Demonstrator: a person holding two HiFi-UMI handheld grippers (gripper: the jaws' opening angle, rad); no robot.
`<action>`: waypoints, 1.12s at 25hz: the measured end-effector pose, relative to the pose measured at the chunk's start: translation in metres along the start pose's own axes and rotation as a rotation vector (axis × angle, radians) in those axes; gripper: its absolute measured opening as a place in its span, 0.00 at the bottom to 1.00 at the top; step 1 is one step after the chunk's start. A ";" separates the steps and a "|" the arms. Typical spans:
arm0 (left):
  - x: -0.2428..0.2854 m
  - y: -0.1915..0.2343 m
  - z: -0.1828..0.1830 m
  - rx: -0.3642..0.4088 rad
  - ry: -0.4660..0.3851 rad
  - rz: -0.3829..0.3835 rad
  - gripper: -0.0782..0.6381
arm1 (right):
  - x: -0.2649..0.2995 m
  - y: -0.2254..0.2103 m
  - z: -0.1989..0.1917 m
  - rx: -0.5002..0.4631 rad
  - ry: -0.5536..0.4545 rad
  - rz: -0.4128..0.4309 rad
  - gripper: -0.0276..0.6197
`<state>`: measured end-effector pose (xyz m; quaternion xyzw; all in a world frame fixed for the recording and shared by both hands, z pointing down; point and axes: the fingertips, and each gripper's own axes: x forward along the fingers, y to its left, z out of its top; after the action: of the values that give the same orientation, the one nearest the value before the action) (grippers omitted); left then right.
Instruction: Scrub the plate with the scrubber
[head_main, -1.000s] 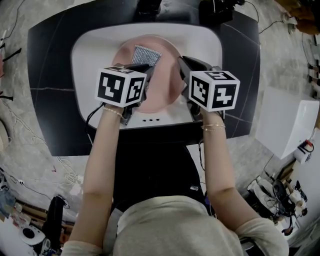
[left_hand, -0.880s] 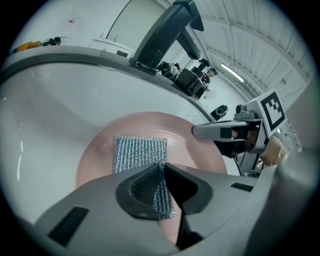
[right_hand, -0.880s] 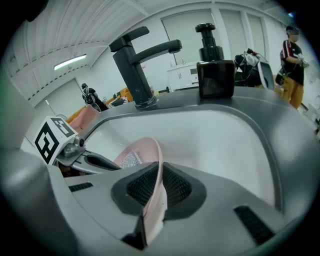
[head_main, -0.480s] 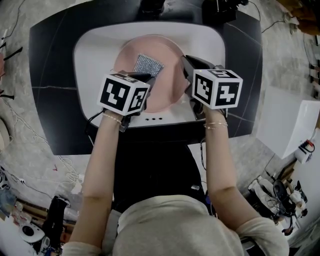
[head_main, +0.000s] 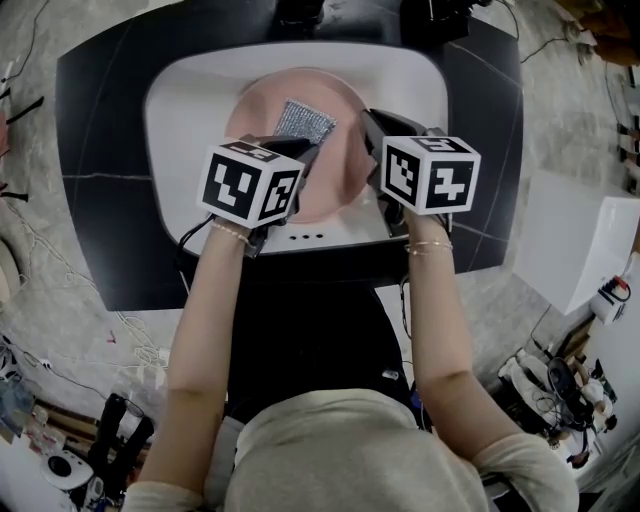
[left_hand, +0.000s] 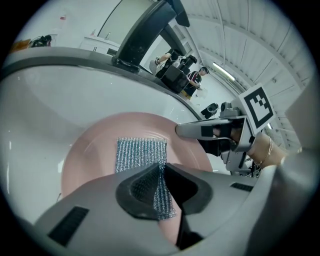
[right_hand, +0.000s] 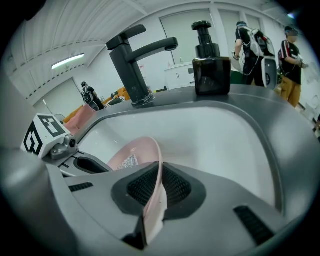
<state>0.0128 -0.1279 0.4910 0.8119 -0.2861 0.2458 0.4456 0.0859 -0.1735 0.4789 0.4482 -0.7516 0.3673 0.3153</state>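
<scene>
A pink plate lies tilted in the white sink. My right gripper is shut on the plate's right rim, which passes between the two black pads. A silver mesh scrubber lies flat on the plate's face. My left gripper is shut on the scrubber's near edge, and the rest of the scrubber spreads over the plate ahead of the jaws. The right gripper shows at the plate's far right in the left gripper view.
A black faucet and a black soap pump stand on the dark counter behind the sink basin. Three small overflow holes mark the sink's near wall. People stand in the room beyond.
The left gripper has pushed the scrubber a little to the right and toward the plate's far side. The right gripper and plate have held still.
</scene>
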 end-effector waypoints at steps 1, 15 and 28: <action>-0.001 0.000 0.001 0.005 -0.006 0.005 0.19 | 0.000 -0.001 -0.001 0.003 0.002 -0.004 0.09; -0.005 0.002 0.004 0.006 -0.021 0.024 0.17 | 0.018 -0.020 -0.022 -0.016 0.131 -0.095 0.08; -0.010 0.003 0.004 0.022 -0.010 0.022 0.16 | 0.041 -0.031 -0.051 -0.076 0.275 -0.114 0.13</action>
<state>0.0044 -0.1298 0.4843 0.8146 -0.2946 0.2498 0.4326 0.1053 -0.1596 0.5470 0.4233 -0.6879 0.3782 0.4524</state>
